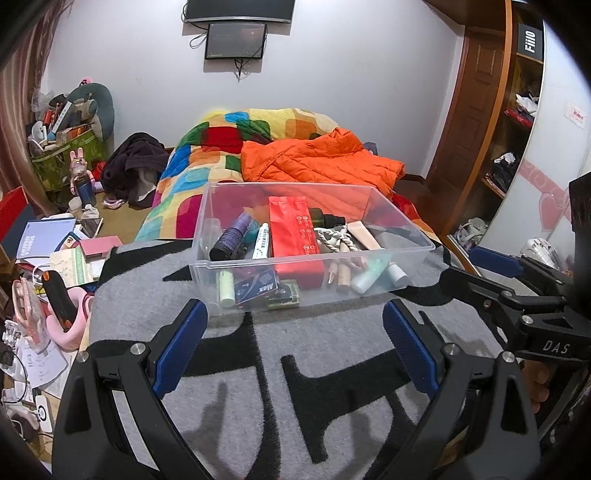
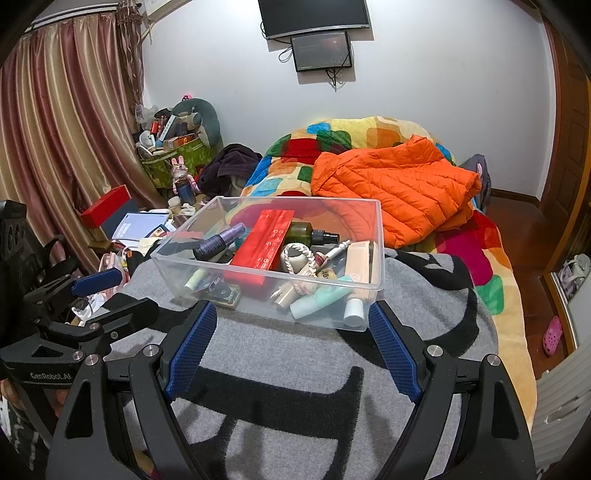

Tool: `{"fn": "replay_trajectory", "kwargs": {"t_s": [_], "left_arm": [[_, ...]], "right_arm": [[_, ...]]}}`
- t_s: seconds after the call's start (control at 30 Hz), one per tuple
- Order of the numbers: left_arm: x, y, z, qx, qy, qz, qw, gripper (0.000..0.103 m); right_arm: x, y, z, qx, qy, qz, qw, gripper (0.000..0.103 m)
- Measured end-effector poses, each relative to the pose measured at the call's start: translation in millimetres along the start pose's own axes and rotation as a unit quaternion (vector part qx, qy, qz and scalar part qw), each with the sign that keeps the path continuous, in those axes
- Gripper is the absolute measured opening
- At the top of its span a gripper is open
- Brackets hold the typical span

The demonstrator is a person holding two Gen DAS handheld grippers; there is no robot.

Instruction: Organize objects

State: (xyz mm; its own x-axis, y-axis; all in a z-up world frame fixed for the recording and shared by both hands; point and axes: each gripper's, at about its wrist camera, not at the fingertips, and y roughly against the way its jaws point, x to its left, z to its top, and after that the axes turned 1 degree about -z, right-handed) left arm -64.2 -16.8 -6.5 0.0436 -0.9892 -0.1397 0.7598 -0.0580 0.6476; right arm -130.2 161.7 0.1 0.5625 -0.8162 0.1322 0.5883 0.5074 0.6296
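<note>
A clear plastic bin (image 1: 207, 236) sits on a grey and black blanket (image 1: 325, 339) on the bed; it also shows in the right wrist view (image 2: 380, 240). It holds a red box (image 1: 293, 229), a purple bottle (image 1: 231, 238), a dark green spray bottle (image 2: 306, 232), a mint tube (image 2: 321, 297), a braided rope toy (image 2: 301, 258) and other small items. My left gripper (image 1: 295, 314) is open and empty, just short of the bin's near wall. My right gripper (image 2: 291, 317) is open and empty, at the bin's near wall. The right gripper also shows in the left wrist view (image 1: 476, 266).
An orange puffer jacket (image 2: 399, 184) lies on a colourful quilt (image 2: 491, 258) behind the bin. A cluttered side table with books and papers (image 1: 55, 243) is at the left. Curtains (image 2: 55, 129), a wardrobe (image 1: 517, 110) and wall screens (image 2: 317, 33) surround the bed.
</note>
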Motion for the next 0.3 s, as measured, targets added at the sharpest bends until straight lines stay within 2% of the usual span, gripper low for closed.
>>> {"fn": "replay_trajectory", "kwargs": {"t_s": [0.17, 0.3], "left_arm": [[-2.6, 3.8, -0.4, -0.013, -0.006, 0.003, 0.9999, 0.097], [-1.8, 4.9, -0.2, -0.008, -0.002, 0.001, 1.0, 0.097]], "right_arm": [[-0.1, 1.4, -0.9, 0.003, -0.001, 0.0, 1.0, 0.082], [0.3, 1.9, -1.3, 0.004, -0.003, 0.001, 1.0, 0.082]]}}
